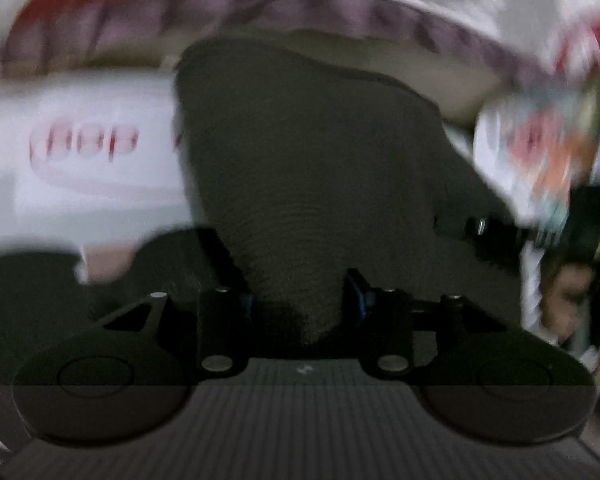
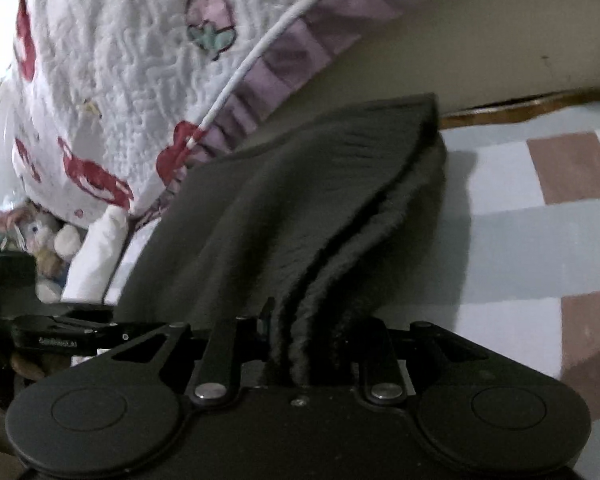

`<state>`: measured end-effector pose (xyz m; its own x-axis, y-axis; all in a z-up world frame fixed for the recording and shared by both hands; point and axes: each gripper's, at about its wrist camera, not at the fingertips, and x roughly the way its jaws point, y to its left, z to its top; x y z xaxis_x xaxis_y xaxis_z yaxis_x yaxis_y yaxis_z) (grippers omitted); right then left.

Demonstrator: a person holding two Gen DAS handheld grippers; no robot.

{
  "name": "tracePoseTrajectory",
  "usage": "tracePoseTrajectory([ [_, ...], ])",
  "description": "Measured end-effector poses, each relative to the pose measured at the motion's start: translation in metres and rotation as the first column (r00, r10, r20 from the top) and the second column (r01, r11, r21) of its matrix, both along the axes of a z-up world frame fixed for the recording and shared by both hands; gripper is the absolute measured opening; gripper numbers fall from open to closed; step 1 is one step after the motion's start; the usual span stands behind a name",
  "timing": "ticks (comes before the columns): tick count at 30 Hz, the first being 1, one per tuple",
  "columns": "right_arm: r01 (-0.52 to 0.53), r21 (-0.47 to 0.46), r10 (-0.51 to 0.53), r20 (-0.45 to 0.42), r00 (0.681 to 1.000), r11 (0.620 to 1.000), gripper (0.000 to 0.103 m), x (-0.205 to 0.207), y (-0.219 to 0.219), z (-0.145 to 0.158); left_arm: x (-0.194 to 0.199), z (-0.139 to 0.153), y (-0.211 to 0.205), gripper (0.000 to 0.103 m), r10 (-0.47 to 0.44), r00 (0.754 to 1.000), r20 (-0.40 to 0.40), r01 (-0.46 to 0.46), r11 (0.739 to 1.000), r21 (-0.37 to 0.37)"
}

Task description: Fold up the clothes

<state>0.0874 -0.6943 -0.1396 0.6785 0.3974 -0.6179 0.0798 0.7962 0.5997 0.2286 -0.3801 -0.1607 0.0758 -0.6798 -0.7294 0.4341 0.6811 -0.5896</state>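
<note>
A dark grey, fuzzy garment (image 1: 300, 160) runs up from between the fingers of my left gripper (image 1: 296, 284), which is shut on a bunched part of it. In the right wrist view the same dark garment (image 2: 300, 200) is lifted off the bed in several thick folded layers. Those layers are pinched in my right gripper (image 2: 316, 320), whose fingertips are hidden by the cloth. The left wrist view is blurred.
A white quilted blanket (image 2: 120, 80) with red prints and a purple border lies behind the garment. Stuffed toys (image 2: 48, 236) sit at the left. The bed sheet (image 2: 520, 220) has pale blue and brown squares. A white box with red letters (image 1: 92, 148) stands at the left.
</note>
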Motion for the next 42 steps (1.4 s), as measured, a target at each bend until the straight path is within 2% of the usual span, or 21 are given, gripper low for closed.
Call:
tracePoseTrajectory([
  [2, -0.001, -0.005, 0.001, -0.009, 1.0, 1.0, 0.029, -0.001, -0.002, -0.001, 0.012, -0.013, 0.014, 0.043, 0.084, 0.986, -0.141, -0.095, 0.993, -0.076],
  [3, -0.001, -0.007, 0.001, -0.015, 1.0, 1.0, 0.031, -0.001, -0.003, -0.002, 0.012, -0.016, 0.015, 0.044, 0.089, 0.985, -0.149, -0.101, 0.992, -0.077],
  [6, -0.003, 0.02, 0.004, -0.033, 0.999, 1.0, 0.035, 0.0, -0.009, -0.008, 0.007, -0.016, 0.008, 0.05, 0.057, 0.994, -0.092, -0.061, 0.997, -0.041],
  [10, -0.021, 0.072, 0.026, -0.063, 0.998, 0.997, 0.037, 0.002, -0.012, -0.018, -0.001, -0.017, -0.004, 0.059, 0.006, 1.0, -0.03, -0.007, 1.0, -0.015],
  [12, -0.022, 0.083, 0.028, -0.068, 0.997, 0.996, 0.039, 0.002, -0.012, -0.02, -0.002, -0.017, -0.004, 0.055, -0.005, 1.0, 0.0, 0.005, 1.0, -0.006],
  [13, -0.021, 0.092, 0.027, -0.074, 0.997, 0.996, 0.044, 0.003, -0.012, -0.023, -0.002, -0.017, -0.005, 0.044, -0.01, 1.0, 0.016, 0.01, 1.0, -0.001],
  [14, -0.021, 0.11, 0.03, -0.081, 0.996, 0.994, 0.055, 0.004, -0.012, -0.028, -0.004, -0.013, -0.004, 0.042, -0.019, 0.999, 0.05, 0.018, 1.0, 0.003],
  [15, -0.021, 0.128, 0.033, -0.089, 0.995, 0.992, 0.06, 0.006, -0.011, -0.033, -0.012, -0.005, -0.007, 0.038, -0.059, 0.991, 0.123, 0.055, 0.998, 0.033],
  [17, -0.023, 0.166, 0.036, -0.079, 0.996, 0.986, 0.06, 0.009, -0.005, -0.04, -0.029, 0.013, -0.018, 0.036, -0.168, 0.945, 0.282, 0.137, 0.983, 0.124],
  [18, -0.025, 0.177, 0.038, -0.069, 0.997, 0.984, 0.047, 0.01, -0.001, -0.04, -0.037, 0.021, -0.021, 0.035, -0.215, 0.916, 0.338, 0.166, 0.971, 0.171],
  [19, -0.033, 0.167, 0.042, -0.056, 0.998, 0.985, 0.04, 0.009, 0.005, -0.037, -0.04, 0.027, -0.022, 0.035, -0.232, 0.906, 0.354, 0.174, 0.967, 0.188],
  [21, -0.05, 0.144, 0.051, -0.004, 0.999, 0.988, 0.034, 0.001, 0.014, -0.021, -0.038, 0.036, -0.015, 0.034, -0.201, 0.921, 0.332, 0.154, 0.974, 0.163],
  [25, -0.096, 0.148, 0.082, 0.101, 0.992, 0.984, 0.033, -0.02, 0.026, 0.015, -0.039, 0.056, 0.005, 0.035, -0.165, 0.936, 0.312, 0.127, 0.982, 0.138],
  [26, -0.113, 0.127, 0.1, 0.109, 0.989, 0.985, 0.033, -0.022, 0.031, 0.019, -0.036, 0.055, 0.007, 0.035, -0.154, 0.946, 0.287, 0.119, 0.984, 0.135],
  [29, -0.128, 0.082, 0.123, 0.062, 0.99, 0.988, 0.033, -0.017, 0.041, 0.013, -0.023, 0.033, 0.011, 0.036, -0.098, 0.983, 0.157, 0.079, 0.989, 0.127],
  [31, -0.129, 0.044, 0.128, 0.02, 0.992, 0.991, 0.033, -0.01, 0.046, 0.006, -0.014, 0.01, 0.012, 0.039, -0.053, 0.996, 0.076, 0.042, 0.989, 0.139],
  [35, -0.119, 0.055, 0.119, 0.001, 0.993, 0.991, 0.033, -0.006, 0.043, 0.0, -0.002, -0.002, 0.015, 0.046, -0.036, 0.999, 0.007, 0.036, 0.995, 0.095],
  [38, -0.119, 0.066, 0.119, -0.005, 0.993, 0.991, 0.034, -0.005, 0.041, -0.004, 0.005, -0.011, 0.013, 0.058, -0.068, 0.997, -0.022, 0.069, 0.995, 0.078],
  [39, -0.119, 0.067, 0.12, -0.008, 0.993, 0.991, 0.036, -0.004, 0.04, -0.007, 0.01, -0.018, 0.018, 0.06, -0.044, 0.997, -0.067, 0.047, 0.998, 0.046],
  [41, -0.094, 0.079, 0.095, -0.005, 0.995, 0.992, 0.039, 0.003, 0.036, -0.014, 0.021, -0.033, 0.031, 0.056, 0.022, 0.983, -0.184, -0.028, 0.999, -0.031],
  [42, -0.079, 0.09, 0.08, -0.002, 0.997, 0.993, 0.039, 0.006, 0.033, -0.018, 0.019, -0.029, 0.029, 0.046, 0.003, 0.988, -0.152, -0.006, 1.0, -0.02],
])
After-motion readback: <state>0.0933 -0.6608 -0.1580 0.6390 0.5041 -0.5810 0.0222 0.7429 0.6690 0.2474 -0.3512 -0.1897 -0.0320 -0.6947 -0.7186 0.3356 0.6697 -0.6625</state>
